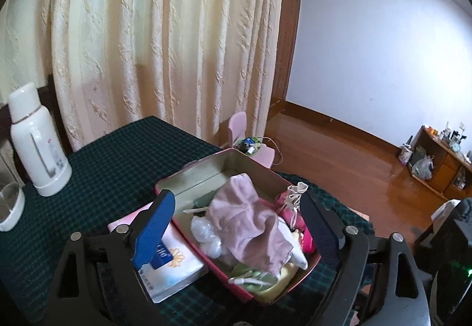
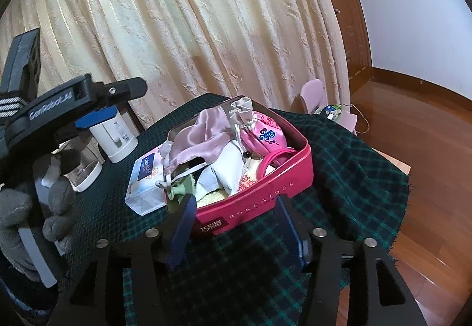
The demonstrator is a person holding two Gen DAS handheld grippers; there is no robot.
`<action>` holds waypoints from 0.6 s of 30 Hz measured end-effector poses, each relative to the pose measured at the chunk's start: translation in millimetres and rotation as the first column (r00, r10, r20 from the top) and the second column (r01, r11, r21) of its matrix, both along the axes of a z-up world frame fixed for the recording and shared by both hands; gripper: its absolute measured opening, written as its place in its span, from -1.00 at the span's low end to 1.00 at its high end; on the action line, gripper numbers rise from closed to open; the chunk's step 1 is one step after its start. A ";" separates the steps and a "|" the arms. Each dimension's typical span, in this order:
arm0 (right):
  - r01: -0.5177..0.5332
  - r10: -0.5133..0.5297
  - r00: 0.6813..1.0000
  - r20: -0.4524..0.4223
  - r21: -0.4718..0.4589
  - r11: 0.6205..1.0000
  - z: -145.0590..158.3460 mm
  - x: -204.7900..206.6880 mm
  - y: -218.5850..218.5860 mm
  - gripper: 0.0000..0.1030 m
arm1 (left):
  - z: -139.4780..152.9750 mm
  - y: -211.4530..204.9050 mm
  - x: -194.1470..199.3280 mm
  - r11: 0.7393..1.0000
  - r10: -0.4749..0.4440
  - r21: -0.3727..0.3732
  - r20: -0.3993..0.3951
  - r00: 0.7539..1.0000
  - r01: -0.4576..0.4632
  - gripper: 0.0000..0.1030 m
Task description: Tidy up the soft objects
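Note:
A pink-red tin box point(image 2: 259, 196) stands on the green plaid tablecloth point(image 1: 112, 160). It is heaped with soft things: a pale pink satin cloth point(image 1: 247, 222), a grey drawstring pouch point(image 1: 295, 193), a pink embroidered pouch point(image 2: 265, 134), white cloth point(image 2: 224, 169) and green and yellow pieces point(image 1: 265, 281). My left gripper point(image 1: 236, 196) hangs open over the box, its fingers wide to either side of the satin cloth and clear of it. My right gripper point(image 2: 236, 199) is open just before the box's near wall, holding nothing.
A tissue pack point(image 1: 171, 264) lies against the box's left side. A white thermos point(image 1: 35, 143) and a glass in a white holder point(image 1: 8, 205) stand at the far left. A gloved hand point(image 2: 29, 208) holds the left gripper. A pink chair point(image 1: 239, 125) and wood floor lie beyond the table.

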State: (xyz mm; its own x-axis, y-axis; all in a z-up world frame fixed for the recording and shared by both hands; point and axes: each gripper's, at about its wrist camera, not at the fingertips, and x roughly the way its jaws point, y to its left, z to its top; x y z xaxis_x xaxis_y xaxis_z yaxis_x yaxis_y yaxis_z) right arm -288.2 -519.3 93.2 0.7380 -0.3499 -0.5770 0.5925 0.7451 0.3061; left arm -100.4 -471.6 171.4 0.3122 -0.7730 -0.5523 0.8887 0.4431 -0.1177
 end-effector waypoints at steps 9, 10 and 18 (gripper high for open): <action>0.037 -0.038 0.999 -0.009 -0.017 0.999 2.9 -2.4 5.4 0.89 | -0.1 28.4 -21.5 0.999 0.034 0.036 0.134 0.990 -0.039 0.87; 0.047 -0.047 0.999 -0.015 -0.013 0.999 2.1 -2.8 5.0 0.89 | -0.9 32.4 -23.6 0.998 0.042 0.038 0.148 0.988 -0.049 0.90; 0.061 -0.062 0.998 -0.030 -0.029 0.998 3.3 -7.5 11.8 0.96 | -5.9 54.0 -23.1 0.992 0.116 0.036 0.152 0.982 -0.123 0.98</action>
